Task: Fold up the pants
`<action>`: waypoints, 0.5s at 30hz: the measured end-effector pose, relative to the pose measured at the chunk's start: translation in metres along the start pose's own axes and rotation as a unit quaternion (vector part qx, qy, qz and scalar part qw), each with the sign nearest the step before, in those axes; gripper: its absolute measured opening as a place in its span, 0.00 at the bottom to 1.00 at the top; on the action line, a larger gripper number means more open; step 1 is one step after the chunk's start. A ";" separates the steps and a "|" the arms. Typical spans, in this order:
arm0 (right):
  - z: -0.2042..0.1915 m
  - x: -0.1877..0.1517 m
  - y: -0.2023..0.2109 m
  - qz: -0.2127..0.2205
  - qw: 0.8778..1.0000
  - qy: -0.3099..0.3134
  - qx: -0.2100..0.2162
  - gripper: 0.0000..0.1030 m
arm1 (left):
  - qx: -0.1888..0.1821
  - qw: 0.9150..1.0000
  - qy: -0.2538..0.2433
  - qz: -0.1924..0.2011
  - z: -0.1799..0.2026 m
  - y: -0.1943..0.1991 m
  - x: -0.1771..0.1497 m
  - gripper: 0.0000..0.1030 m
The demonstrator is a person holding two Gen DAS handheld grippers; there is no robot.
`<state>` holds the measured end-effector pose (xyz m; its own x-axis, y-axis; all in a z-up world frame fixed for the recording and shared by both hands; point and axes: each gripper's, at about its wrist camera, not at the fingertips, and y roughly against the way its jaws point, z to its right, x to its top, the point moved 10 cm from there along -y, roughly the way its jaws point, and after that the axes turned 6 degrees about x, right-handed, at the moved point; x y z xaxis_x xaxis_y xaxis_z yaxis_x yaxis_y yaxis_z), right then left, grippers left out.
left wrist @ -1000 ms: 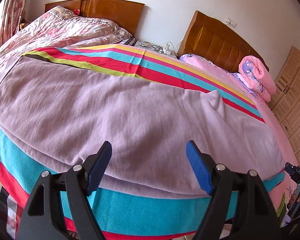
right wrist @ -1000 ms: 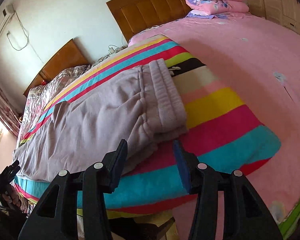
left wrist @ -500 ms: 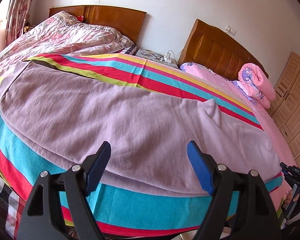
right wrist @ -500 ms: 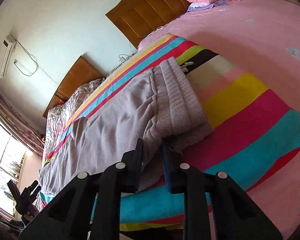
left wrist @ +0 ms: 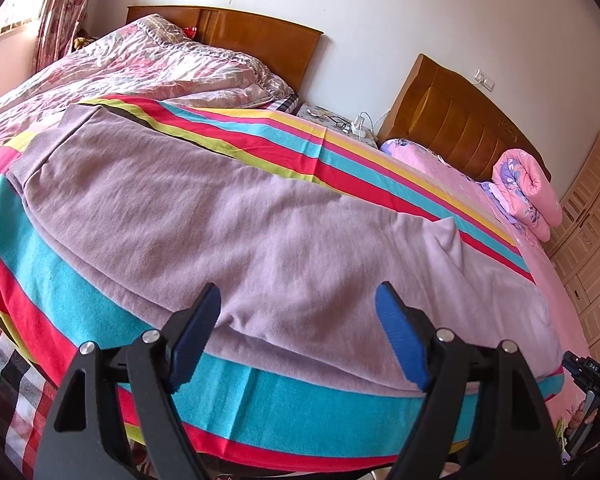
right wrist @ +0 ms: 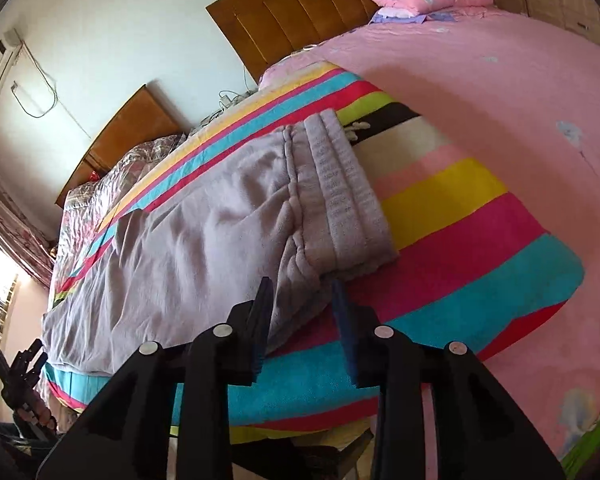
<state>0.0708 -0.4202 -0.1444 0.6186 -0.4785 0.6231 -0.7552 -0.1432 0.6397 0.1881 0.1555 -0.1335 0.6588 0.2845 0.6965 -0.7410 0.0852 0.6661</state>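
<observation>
I have the lilac fleece pants (left wrist: 260,232) lying flat, one leg on the other, on the striped multicoloured blanket (left wrist: 360,412) that covers the bed, filling the centre of the left wrist view. Their long axis runs from the ribbed cuff at the upper left of that frame to the elastic waistband (right wrist: 340,184), which sits in the middle of the right wrist view. My left gripper (left wrist: 298,336) hangs with jaws spread wide just short of the near side edge, about mid-leg, touching nothing. My right gripper (right wrist: 300,312) is the nearer one to the waistband: its jaws stand narrowly parted with the near corner fabric below the waistband lying between them, but I cannot tell whether they pinch it yet. I judge the coming fold turns on that end, carried along the long axis toward the cuff.
</observation>
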 end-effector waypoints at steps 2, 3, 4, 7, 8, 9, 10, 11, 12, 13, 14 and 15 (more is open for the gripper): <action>-0.036 0.013 0.003 0.014 0.999 0.044 0.021 0.35 | 0.017 1.000 0.021 0.003 -0.023 0.006 0.002 0.80; -0.061 0.017 0.000 0.013 0.997 0.070 0.042 0.35 | 0.023 0.999 0.031 0.003 -0.035 0.008 0.003 0.80; -0.089 0.019 -0.006 0.010 0.993 0.097 0.066 0.35 | 0.030 0.999 0.040 0.004 -0.047 0.011 0.003 0.80; -0.188 0.006 -0.040 -0.040 0.968 0.184 0.163 0.44 | 0.049 0.996 0.075 0.001 -0.083 0.017 0.001 0.82; -0.222 -0.004 -0.055 -0.058 0.956 0.220 0.185 0.54 | 0.051 0.995 0.089 -0.003 -0.094 0.017 -0.001 0.83; -0.256 -0.017 -0.069 -0.081 0.940 0.256 0.208 0.57 | 0.057 0.993 0.101 -0.009 -0.105 0.016 -0.002 0.83; -0.291 -0.033 -0.080 -0.101 0.923 0.291 0.231 0.58 | 0.064 0.992 0.111 -0.014 -0.115 0.016 -0.003 0.83; -0.323 -0.046 -0.091 -0.114 0.905 0.325 0.250 0.58 | 0.066 0.991 0.115 -0.016 -0.122 0.015 -0.002 0.82; -0.353 -0.061 -0.102 -0.126 0.886 0.358 0.267 0.58 | 0.068 0.990 0.119 -0.014 -0.130 0.015 0.000 0.81; -0.381 -0.075 -0.113 -0.141 0.866 0.390 0.281 0.58 | 0.073 0.990 0.124 -0.010 -0.138 0.016 0.004 0.81; -0.408 -0.088 -0.124 -0.148 0.846 0.420 0.292 0.58 | 0.075 0.989 0.128 -0.005 -0.146 0.017 0.009 0.79; -0.434 -0.100 -0.132 -0.151 0.827 0.449 0.304 0.58 | 0.074 0.988 0.133 -0.002 -0.154 0.017 0.015 0.77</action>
<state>0.2025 0.0224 -0.0956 0.5043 0.4550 0.7339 -0.3370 -0.6788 0.6524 0.1650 0.3082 -0.1531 0.5898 0.5272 0.6118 -0.6977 -0.0488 0.7147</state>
